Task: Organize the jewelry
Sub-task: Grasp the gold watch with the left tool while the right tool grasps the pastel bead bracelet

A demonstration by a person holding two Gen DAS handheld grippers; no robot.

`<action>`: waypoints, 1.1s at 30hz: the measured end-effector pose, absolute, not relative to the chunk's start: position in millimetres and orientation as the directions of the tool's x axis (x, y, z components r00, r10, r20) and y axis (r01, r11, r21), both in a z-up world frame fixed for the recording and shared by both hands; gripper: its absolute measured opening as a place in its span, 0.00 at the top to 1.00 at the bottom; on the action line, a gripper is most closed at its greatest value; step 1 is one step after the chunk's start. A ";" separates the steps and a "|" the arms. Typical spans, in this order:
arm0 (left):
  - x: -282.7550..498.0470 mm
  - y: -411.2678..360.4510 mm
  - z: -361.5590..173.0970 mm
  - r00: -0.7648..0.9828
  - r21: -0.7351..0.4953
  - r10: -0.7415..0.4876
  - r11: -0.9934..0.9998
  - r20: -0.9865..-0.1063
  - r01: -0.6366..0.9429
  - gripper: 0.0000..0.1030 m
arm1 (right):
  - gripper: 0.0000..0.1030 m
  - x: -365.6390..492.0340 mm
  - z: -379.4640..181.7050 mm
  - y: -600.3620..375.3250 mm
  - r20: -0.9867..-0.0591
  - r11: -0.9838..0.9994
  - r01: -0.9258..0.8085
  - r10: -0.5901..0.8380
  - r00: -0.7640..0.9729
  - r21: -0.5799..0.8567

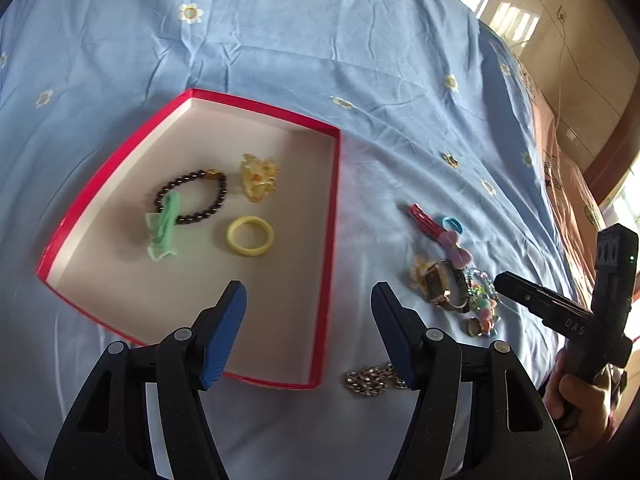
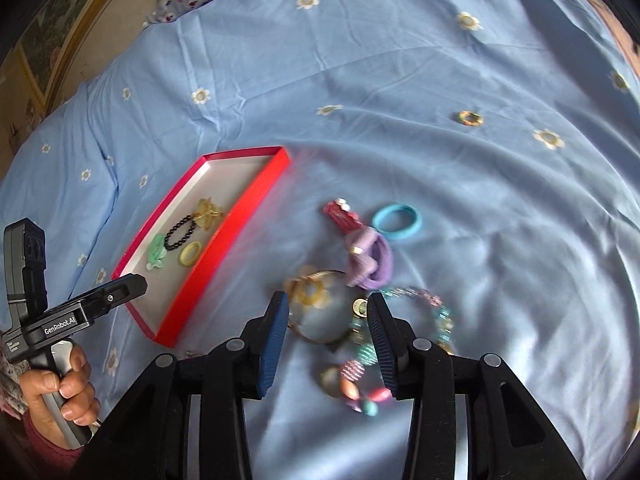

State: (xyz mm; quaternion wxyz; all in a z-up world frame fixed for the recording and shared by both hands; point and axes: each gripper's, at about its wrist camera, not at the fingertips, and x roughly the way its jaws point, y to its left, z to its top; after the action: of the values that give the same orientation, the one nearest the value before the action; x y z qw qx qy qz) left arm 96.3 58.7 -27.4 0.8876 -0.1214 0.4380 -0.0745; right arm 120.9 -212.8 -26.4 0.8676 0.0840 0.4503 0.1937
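I see a bed covered by a blue flowered sheet, and on it a red-rimmed box with a pale floor. My left gripper hovers over the box's near right corner, its blue-padded fingers spread fairly wide with nothing between them and touching nothing. My right gripper hangs over the loose pile to the right of the box, its fingers parted about halfway, empty, with the jewelry blurred on the sheet below them. In that pile I make out a watch, a beaded bracelet of mixed pastel beads, a purple hair tie, a blue ring-shaped band and a red clip, all close together. A metal chain lies on the sheet just beside the box's near right corner. Inside the box sit a dark bead bracelet, a yellow band, an amber-coloured cluster and a green piece lying across the bracelet's left side. A small ring rests alone, well apart up the sheet.
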 end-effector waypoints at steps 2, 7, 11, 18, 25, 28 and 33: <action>98.3 49.0 -27.3 0.599 -0.277 -0.246 0.960 -0.762 0.042 0.37 | 0.59 118.2 -27.6 -222.6 -0.750 0.914 -0.245 0.404 0.523 0.322; 103.7 26.8 -28.2 0.581 -0.274 -0.269 0.958 -0.769 0.081 0.37 | 0.59 113.9 -31.1 -241.0 -0.752 0.920 -0.216 0.391 0.530 0.326; 107.2 7.4 -28.8 0.566 -0.269 -0.287 0.956 -0.773 0.117 0.37 | 0.59 112.7 -32.7 -252.6 -0.749 0.924 -0.201 0.382 0.541 0.326; 116.9 -19.3 -31.3 0.540 -0.258 -0.305 0.952 -0.784 0.163 0.37 | 0.59 116.2 -38.6 -267.6 -0.756 0.931 -0.178 0.364 0.545 0.319; 128.2 -39.1 -37.4 0.513 -0.259 -0.323 0.946 -0.796 0.194 0.37 | 0.59 111.7 -38.2 -270.0 -0.749 0.922 -0.196 0.385 0.540 0.333; 132.6 -48.4 -40.9 0.507 -0.246 -0.320 0.946 -0.800 0.209 0.37 | 0.60 107.7 -36.7 -262.9 -0.751 0.919 -0.228 0.395 0.529 0.323; 143.4 -58.7 -51.2 0.492 -0.232 -0.316 0.946 -0.812 0.225 0.38 | 0.67 100.1 -42.9 -245.1 -0.766 0.915 -0.283 0.398 0.504 0.289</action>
State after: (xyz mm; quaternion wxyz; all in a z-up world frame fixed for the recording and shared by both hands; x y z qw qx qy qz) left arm 143.4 -58.7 -51.2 0.8623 -0.0476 0.4793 -0.1567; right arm 100.1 -245.1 -42.9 0.8649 0.0631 0.4574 0.1967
